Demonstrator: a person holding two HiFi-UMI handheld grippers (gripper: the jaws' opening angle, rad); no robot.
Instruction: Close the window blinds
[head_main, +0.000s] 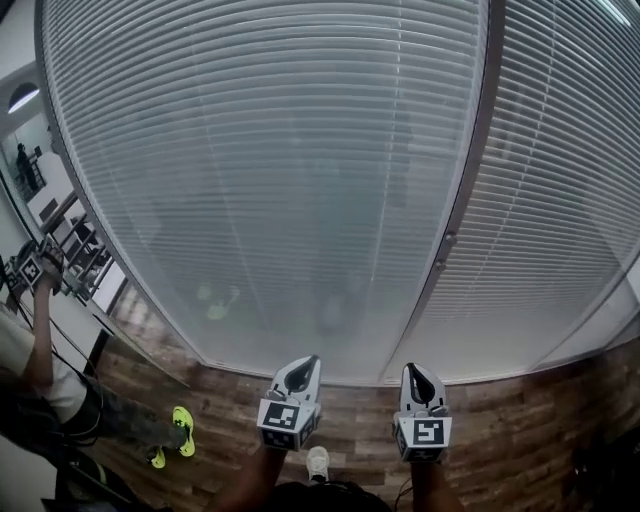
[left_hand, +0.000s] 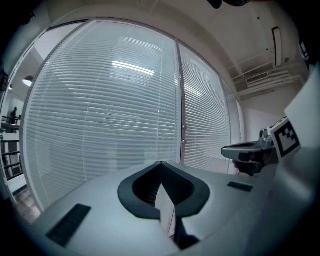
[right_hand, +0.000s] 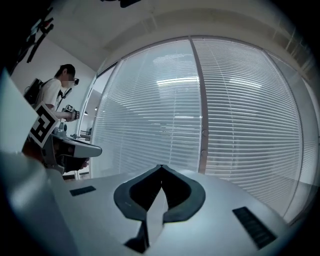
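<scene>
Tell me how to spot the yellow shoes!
Start at the big blinds that fill the window, then drop to the wood floor below them. Go to its left end, where a person stands. The shoes on that person's feet are bright yellow, while the only other shoe, at the bottom middle, is white.

Head view looks steeply down; both gripper views face the same blinds (head_main: 300, 150).
</scene>
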